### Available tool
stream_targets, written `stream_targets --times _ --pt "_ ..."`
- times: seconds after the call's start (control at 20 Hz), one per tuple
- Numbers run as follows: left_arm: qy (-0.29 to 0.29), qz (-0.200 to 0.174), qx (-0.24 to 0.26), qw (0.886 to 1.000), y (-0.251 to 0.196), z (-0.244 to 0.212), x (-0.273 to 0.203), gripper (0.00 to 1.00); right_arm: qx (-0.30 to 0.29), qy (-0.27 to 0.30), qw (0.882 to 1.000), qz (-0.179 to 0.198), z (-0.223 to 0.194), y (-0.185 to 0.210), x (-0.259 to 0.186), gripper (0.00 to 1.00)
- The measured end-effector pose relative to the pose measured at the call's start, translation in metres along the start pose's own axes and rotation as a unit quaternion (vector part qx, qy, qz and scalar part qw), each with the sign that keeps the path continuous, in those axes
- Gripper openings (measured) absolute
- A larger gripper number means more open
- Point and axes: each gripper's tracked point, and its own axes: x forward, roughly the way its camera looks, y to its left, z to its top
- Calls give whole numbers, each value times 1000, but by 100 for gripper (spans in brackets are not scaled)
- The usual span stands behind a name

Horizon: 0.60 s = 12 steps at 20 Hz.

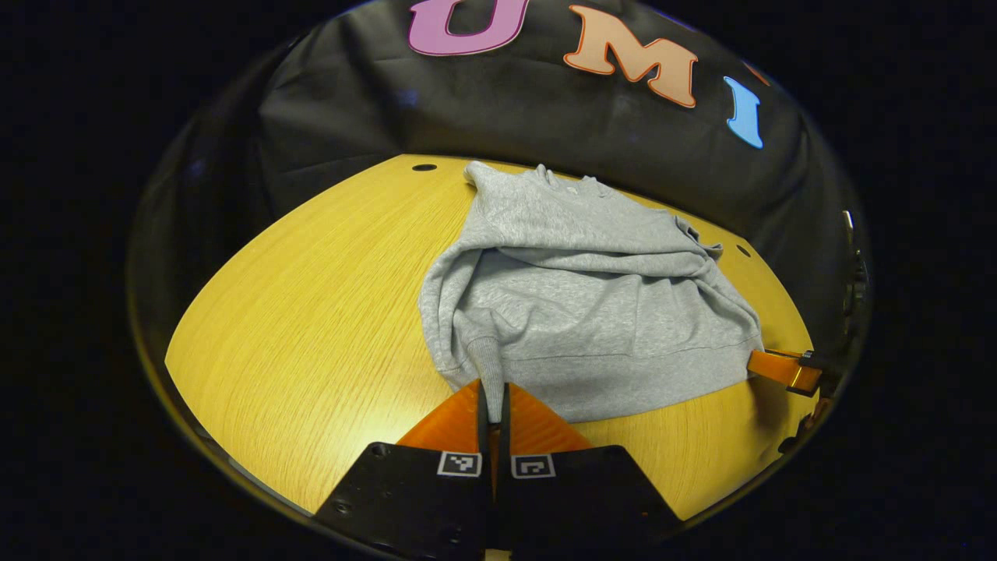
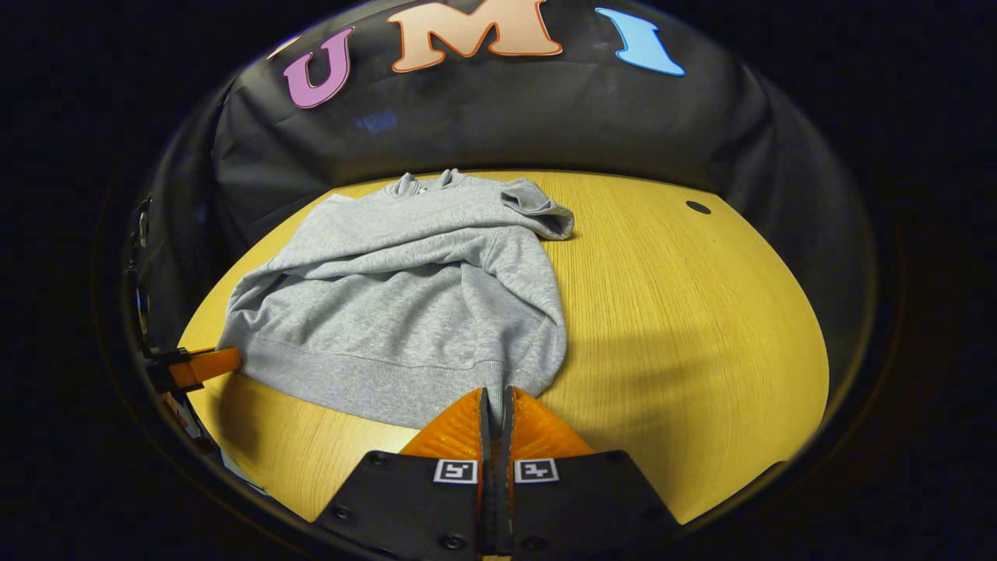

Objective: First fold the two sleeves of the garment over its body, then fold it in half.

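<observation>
1. Lying on the bench [image 1: 296,312]: grey garment [image 1: 592,312], both sleeves already folded across its body, collar toward the booth wall.
2. Left hand-held gripper [image 1: 492,401]: fingers closed, pinching the hem corner nearest it, it seems, though the contact itself is hard to see.
3. Right hand-held gripper [image 2: 495,405]: likewise pinching the opposite hem corner.
4. Step in hand, by judgement: the halving fold is beginning.
5. Next move is calling for both corners to be lifted together and carried toward the collar, kept level.
</observation>
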Motion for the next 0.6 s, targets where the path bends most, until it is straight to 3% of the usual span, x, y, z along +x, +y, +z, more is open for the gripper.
stream_targets --times 0.35,0.6 --pt "-10 -9 -44 999 -5 18 -8 0 41 -45 998 32 44 12 -12 2" --pt "-56 -34 -74 995 -17 68 -9 0 56 -75 994 54 80 23 -11 2"
